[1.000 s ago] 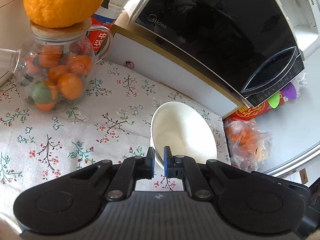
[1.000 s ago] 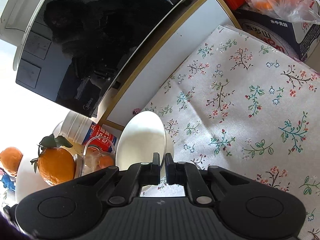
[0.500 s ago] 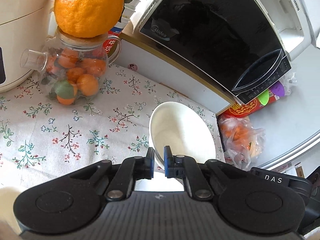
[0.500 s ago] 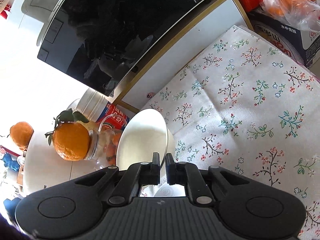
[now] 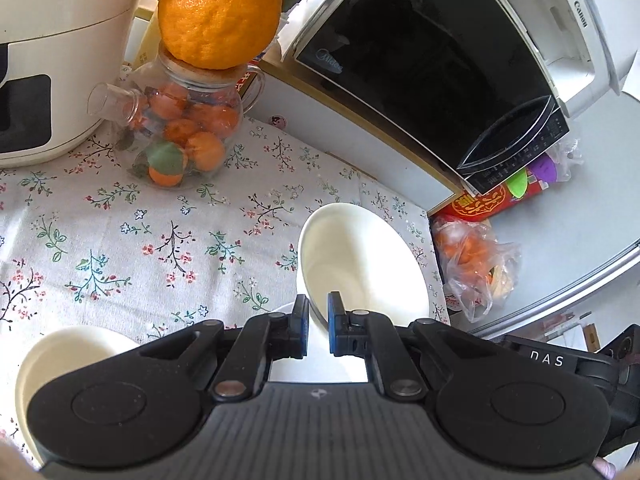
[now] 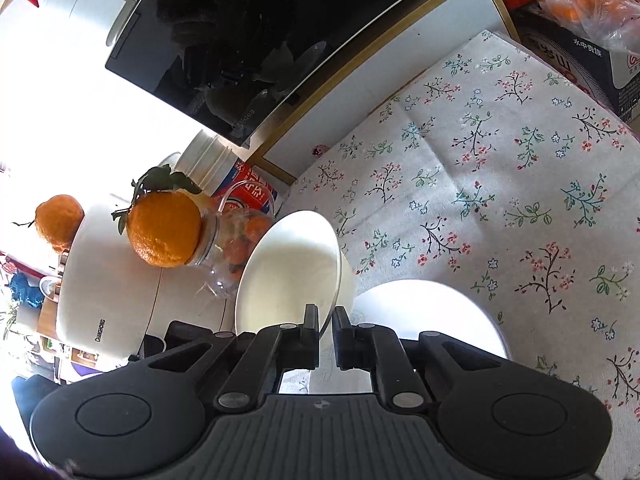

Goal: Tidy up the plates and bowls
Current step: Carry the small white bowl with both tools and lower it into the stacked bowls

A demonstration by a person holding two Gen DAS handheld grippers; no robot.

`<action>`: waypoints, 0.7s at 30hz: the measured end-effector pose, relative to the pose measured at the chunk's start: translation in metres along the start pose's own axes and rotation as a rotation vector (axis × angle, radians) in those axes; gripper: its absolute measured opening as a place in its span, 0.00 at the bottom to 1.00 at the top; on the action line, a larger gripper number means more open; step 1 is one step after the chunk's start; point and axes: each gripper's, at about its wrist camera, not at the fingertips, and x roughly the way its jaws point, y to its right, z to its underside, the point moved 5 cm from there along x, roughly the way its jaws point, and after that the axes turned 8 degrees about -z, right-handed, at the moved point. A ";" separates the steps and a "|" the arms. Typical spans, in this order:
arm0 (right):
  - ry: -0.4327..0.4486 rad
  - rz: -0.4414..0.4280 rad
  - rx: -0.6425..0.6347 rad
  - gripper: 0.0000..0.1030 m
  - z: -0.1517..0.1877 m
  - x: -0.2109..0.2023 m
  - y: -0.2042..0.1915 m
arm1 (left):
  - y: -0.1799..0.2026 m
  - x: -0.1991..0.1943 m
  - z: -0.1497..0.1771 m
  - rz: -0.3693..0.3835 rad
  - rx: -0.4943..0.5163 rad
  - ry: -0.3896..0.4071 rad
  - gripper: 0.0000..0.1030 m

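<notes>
Above the floral tablecloth (image 5: pixel 120 248), the left gripper (image 5: pixel 317 326) pinches the near rim of a tilted white bowl (image 5: pixel 360 264), the right gripper (image 6: pixel 326 330) clamps another white bowl's (image 6: pixel 288 276) rim; a white plate (image 6: pixel 432 312) lies just right.

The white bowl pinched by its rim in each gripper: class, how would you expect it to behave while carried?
The white bowl looks glazed, so probably rigid, but slippery where the left gripper pinches only its thin rim. Held at one edge, it may swing or tilt. It would likely chip if knocked against the bowl below.
</notes>
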 end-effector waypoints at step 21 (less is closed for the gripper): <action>-0.141 -0.029 -0.083 0.08 0.057 0.009 -0.035 | -0.047 -0.050 0.020 -0.044 0.056 -0.021 0.08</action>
